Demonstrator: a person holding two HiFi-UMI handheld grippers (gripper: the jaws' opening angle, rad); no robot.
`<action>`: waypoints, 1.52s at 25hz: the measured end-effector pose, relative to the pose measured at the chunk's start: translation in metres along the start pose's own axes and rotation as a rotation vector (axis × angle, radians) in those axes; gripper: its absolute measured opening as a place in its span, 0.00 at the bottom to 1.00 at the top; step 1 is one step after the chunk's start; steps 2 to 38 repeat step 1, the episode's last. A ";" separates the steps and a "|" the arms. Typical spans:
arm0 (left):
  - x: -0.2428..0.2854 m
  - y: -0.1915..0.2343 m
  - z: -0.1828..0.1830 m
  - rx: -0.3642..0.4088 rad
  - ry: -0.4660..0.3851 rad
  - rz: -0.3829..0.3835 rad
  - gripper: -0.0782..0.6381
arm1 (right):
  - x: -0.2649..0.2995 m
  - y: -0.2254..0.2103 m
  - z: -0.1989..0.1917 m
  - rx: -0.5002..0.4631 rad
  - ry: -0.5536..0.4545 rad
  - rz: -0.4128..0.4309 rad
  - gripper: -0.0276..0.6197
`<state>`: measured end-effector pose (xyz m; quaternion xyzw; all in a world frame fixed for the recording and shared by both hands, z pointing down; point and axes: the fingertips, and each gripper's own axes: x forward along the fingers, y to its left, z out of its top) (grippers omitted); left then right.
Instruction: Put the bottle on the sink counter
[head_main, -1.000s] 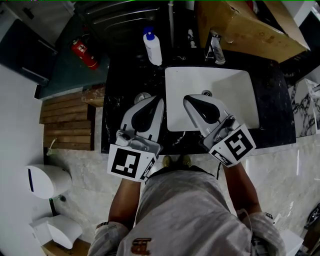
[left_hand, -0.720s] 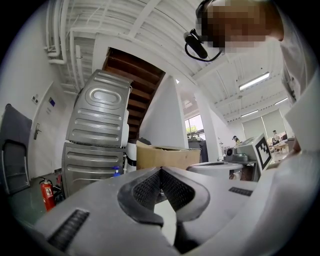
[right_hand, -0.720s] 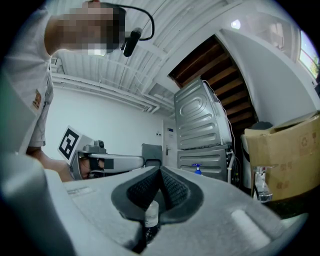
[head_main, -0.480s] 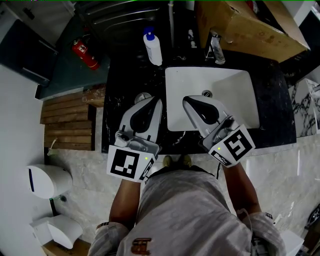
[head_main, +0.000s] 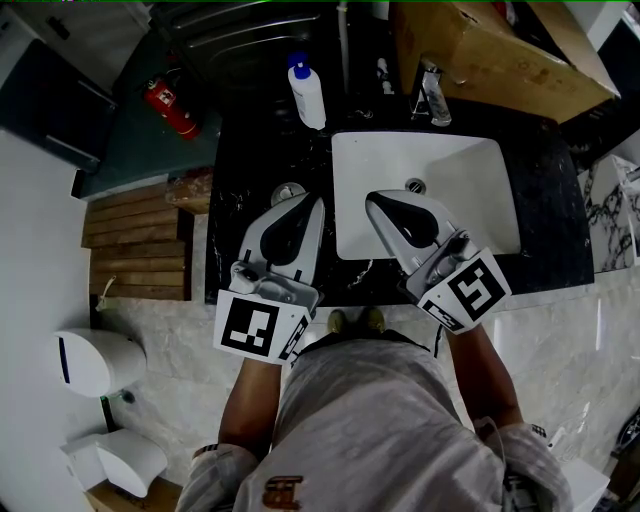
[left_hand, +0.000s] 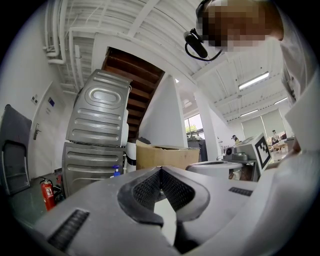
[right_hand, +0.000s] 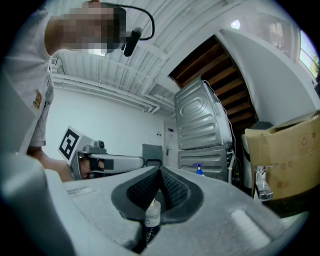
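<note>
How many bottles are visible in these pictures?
2. A blue-capped bottle stands at the back of the black counter, left of the faucet. A small bottle sits between the jaws of the right gripper. Tiny items beside the faucet may be more bottles, but they are too small to tell.

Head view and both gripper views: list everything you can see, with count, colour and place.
counter: one, black marbled, centre
sink basin: one, white, set in the counter's right part
tap: one, chrome, behind the basin
pump bottle: one, white with blue pump, counter's back left
cardboard box: one, brown, behind the tap
fire extinguisher: one, red, left of the counter
wooden slats: one stack, brown, left of the counter's front
small bottle: one, white top, dark below, held over the basin
left gripper: one, white, fingers shut, empty, over the counter's front
right gripper: one, white, fingers shut on the small bottle
</note>
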<state>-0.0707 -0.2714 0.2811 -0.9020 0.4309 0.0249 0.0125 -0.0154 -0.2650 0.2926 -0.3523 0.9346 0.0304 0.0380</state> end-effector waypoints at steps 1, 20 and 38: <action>0.000 0.000 0.000 0.000 0.000 -0.001 0.11 | 0.000 0.000 0.000 0.000 0.000 0.000 0.04; 0.000 0.000 0.000 0.000 0.000 -0.001 0.11 | 0.000 0.000 0.000 0.000 0.000 0.000 0.04; 0.000 0.000 0.000 0.000 0.000 -0.001 0.11 | 0.000 0.000 0.000 0.000 0.000 0.000 0.04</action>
